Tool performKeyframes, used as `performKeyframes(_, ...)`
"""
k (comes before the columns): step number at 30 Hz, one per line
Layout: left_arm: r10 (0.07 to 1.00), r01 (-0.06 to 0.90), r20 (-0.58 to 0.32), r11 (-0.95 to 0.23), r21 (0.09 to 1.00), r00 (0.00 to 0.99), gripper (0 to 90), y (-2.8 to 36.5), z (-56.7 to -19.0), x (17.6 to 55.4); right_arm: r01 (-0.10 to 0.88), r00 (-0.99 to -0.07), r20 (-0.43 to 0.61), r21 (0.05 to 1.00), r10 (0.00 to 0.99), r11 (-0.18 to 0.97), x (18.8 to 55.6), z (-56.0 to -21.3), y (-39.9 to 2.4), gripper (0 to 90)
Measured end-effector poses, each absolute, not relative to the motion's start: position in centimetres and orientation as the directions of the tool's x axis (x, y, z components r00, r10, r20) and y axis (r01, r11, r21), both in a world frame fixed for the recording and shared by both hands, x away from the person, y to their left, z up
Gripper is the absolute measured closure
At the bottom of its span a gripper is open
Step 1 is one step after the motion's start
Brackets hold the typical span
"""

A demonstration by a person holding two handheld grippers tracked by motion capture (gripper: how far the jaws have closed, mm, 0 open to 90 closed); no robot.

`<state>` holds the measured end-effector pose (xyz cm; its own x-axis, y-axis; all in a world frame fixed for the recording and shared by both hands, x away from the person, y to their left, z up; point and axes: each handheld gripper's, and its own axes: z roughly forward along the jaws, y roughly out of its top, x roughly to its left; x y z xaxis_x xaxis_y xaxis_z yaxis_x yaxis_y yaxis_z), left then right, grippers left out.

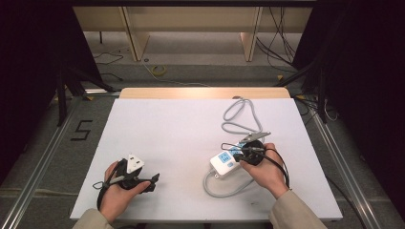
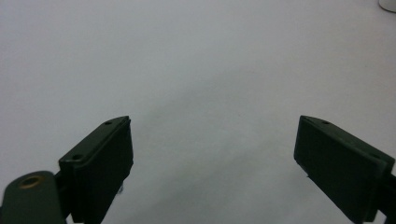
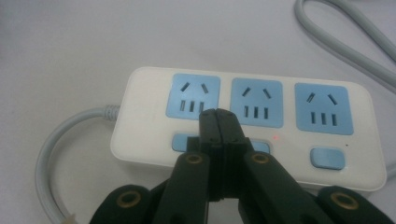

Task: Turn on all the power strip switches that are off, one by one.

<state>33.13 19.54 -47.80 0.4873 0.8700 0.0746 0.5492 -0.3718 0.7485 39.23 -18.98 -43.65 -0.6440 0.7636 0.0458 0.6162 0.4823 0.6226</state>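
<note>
A white power strip (image 1: 223, 163) with three blue sockets lies right of the table's middle, its grey cable (image 1: 235, 116) looping away behind it. My right gripper (image 1: 242, 153) is above it, held in the person's right hand. In the right gripper view the shut jaws (image 3: 218, 115) point down at the strip (image 3: 140, 135), tips over the row of blue switches between the first and second socket, with nothing between them. A small red light (image 3: 276, 137) glows beside them. My left gripper (image 1: 153, 182) rests open near the front left, its jaws (image 2: 213, 122) wide apart over bare white surface.
The white table top (image 1: 181, 129) has a wooden strip along its far edge. The grey cable (image 3: 345, 42) also curls in front of the strip near the right hand. Metal rails run along both sides on the floor, and dark stands rise at left and right.
</note>
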Motion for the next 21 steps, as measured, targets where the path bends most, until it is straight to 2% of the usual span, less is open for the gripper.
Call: performKeyframes(21, 0.871, 0.550, 0.073, -0.370, 0.748, 0.486, 11.5, 19.6, -47.8, 33.2, 0.624, -0.614, 0.031, 0.631, 0.789, 0.461, 39.8, -43.2, -20.2, 90.0)
